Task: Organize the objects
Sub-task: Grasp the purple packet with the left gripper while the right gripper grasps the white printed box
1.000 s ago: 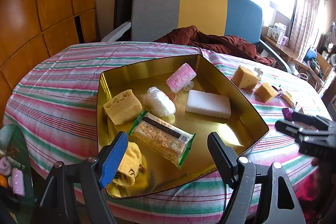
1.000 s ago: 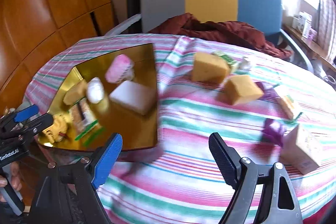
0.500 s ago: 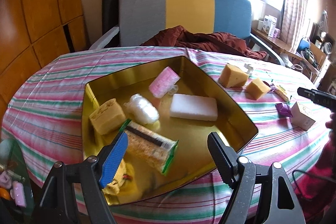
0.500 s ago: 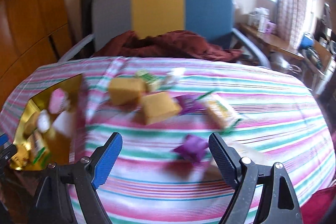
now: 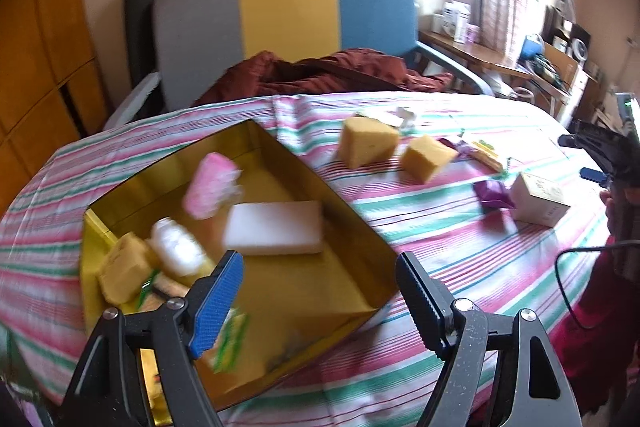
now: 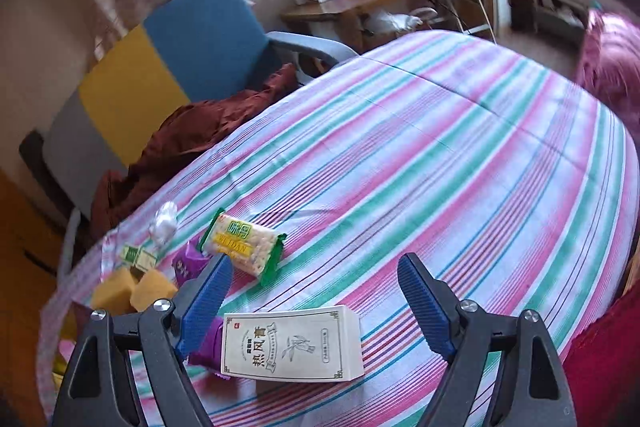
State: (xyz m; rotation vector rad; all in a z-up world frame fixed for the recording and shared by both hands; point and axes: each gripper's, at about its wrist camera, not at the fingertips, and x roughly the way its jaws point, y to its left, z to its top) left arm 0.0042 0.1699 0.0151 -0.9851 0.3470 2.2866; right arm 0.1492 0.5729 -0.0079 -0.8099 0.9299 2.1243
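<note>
Right hand-held gripper (image 6: 310, 297): jaws spread wide, nothing between them, poised above the cream carton (image 6: 292, 347), which lies flat on the striped bench (image 6: 440, 155) just under and slightly left of the gap. Judged next pick.

Carton: printed paperboard, looks light and stiff along the edges, but the broad faces would probably dent under hard squeeze. Best hold likely across the two long side walls near mid-length, pads square to the sides; smooth print may slip, so close fully but gently.

Beside it: purple wrapper (image 6: 208, 347), partly tucked under the carton's left end, soft, crinkly, could snag. Green-ended cracker pack (image 6: 244, 247) farther off, brittle contents, film slick; take across the narrow width. Two yellow sponge blocks (image 6: 132, 291) at left, very light, compressible, forgiving.

Left hand-held gripper (image 5: 320, 295): jaws likewise apart and empty, over the near corner of the gold tin (image 5: 352, 219), which already contains a white block (image 5: 276, 227), pink roller (image 5: 212, 187) and others; view blurred
</note>
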